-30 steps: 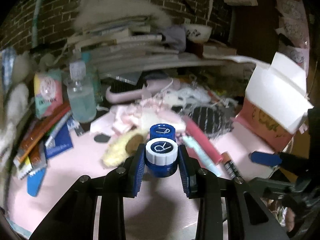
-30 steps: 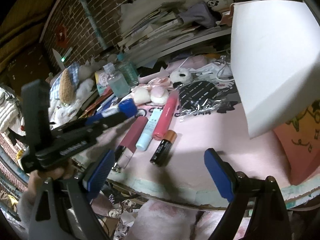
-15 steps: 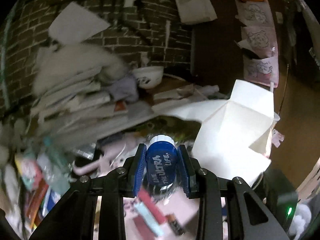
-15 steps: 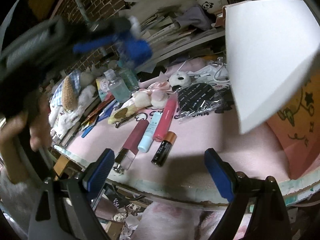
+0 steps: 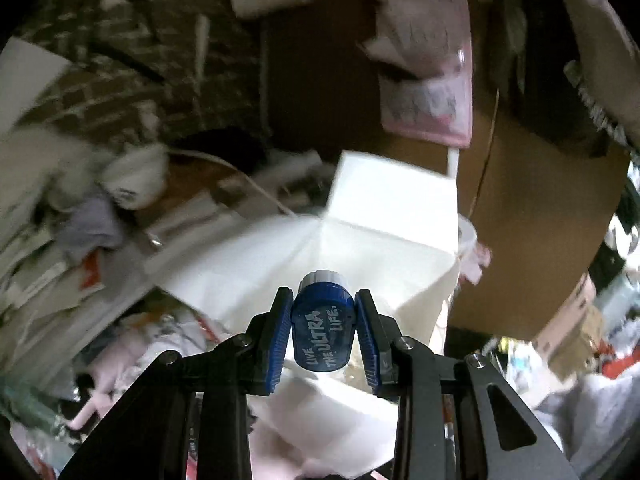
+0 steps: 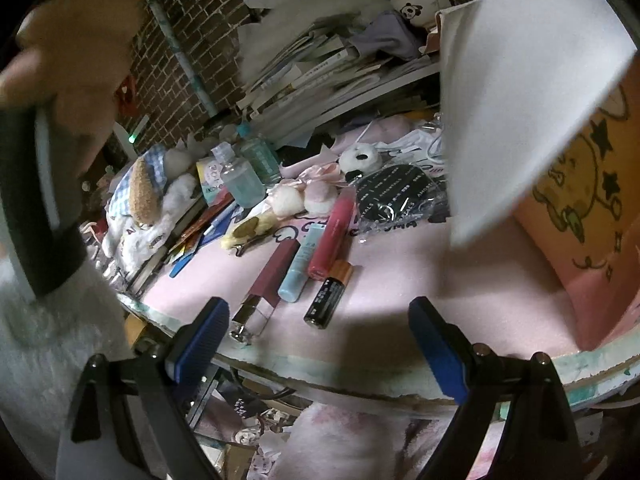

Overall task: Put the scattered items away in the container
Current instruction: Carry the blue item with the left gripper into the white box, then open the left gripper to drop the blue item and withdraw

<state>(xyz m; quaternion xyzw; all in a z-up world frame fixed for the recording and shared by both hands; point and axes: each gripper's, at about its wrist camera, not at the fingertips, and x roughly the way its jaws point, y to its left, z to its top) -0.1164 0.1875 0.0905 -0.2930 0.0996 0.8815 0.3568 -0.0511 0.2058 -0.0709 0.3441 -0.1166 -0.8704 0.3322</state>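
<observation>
The left gripper [image 5: 323,330] has its blue fingers [image 5: 276,336] clamped on the sides of a small blue case [image 5: 322,324] with a white cap. It sits in the low middle of the left view, held up in the air in front of the white box [image 5: 384,220]. The case looks hard, light and a bit smooth, so holding it by its flat sides seems best. The box flaps look thin and bendy.

The right gripper [image 6: 320,340] has its fingers wide apart with nothing in them, low in the right view. Just past them on the pink worktop [image 6: 460,280] lie a battery [image 6: 328,294], a pale blue tube [image 6: 302,264], a red tube [image 6: 332,232] and a dark red lipstick [image 6: 266,284], side by side. They look small, stiff and likely to roll.
</observation>
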